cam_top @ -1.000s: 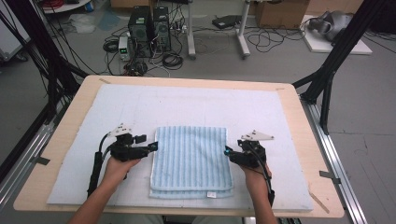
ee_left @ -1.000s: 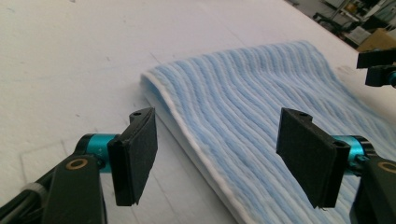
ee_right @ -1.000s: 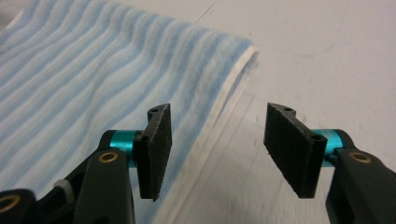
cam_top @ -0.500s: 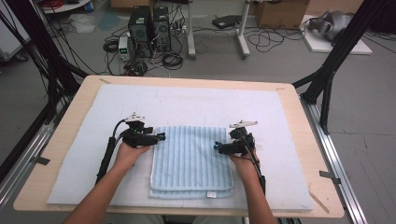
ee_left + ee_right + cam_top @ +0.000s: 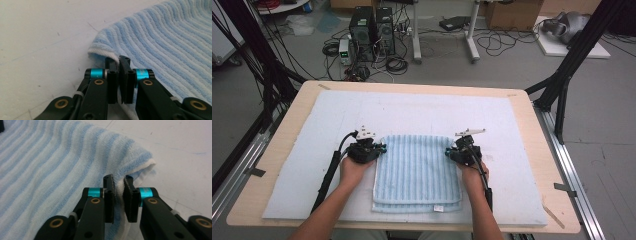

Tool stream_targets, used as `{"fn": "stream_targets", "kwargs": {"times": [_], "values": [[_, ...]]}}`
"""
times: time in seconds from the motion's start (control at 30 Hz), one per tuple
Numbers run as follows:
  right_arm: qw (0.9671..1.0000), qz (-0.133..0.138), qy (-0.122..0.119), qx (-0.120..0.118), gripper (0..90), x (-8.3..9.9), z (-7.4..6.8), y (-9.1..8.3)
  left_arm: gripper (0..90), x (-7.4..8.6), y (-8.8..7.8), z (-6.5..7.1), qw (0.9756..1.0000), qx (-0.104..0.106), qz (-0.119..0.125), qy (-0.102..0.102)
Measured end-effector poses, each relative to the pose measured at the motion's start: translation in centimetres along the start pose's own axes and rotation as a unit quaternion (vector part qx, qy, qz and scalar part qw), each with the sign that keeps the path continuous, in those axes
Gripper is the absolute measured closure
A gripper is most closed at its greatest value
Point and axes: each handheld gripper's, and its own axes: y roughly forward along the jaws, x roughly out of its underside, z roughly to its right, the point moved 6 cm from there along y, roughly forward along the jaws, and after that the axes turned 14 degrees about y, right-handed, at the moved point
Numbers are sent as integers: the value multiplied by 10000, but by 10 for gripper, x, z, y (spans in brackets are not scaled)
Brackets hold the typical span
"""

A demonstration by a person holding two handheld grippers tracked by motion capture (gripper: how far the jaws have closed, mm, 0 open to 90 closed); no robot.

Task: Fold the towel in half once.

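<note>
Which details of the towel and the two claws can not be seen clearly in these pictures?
- Towel layer count: high view, too small.
- Tag text: high view, too small.
- Cloth inside left claw: left gripper view, hidden by pads.
- Towel under right claw: right gripper view, hidden by its black arms.

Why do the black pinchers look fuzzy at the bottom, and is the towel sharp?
In the left gripper view, the left gripper is so near the camera that its lower arms blur, while the striped towel beyond is crisp. The right gripper view is the same. The high view is evenly lit, soft and grainy, without glare.
</note>
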Motion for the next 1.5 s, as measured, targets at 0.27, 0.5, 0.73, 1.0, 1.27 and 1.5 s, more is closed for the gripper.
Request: {"fn": "stream_targets", "kwargs": {"times": [0.27, 0.5, 0.73, 1.0, 1.27, 1.5], "values": [[9997, 158, -113, 129, 846, -9, 0, 4, 863, -6, 7, -13, 9995, -41, 108, -284], [9991, 329, -113, 225, 846, -23, 2, 10, 862, -24, 14, -29, 9993, -115, 211, -278], [9973, 649, 1, 354, 845, -40, 5, 14, 862, -36, 19, -41, 9978, -264, 535, -281], [9961, 712, 69, 526, 813, -46, 6, 25, 838, -33, 23, -44, 9973, -375, 613, 120], [9935, 882, 200, 693, 456, -48, 9, 13, 417, -29, 17, -44, 9975, -230, 542, -390], [9940, 967, -45, 516, 355, -42, -2, -7, 384, -27, -3, -32, 9974, -39, 602, -398]]}}
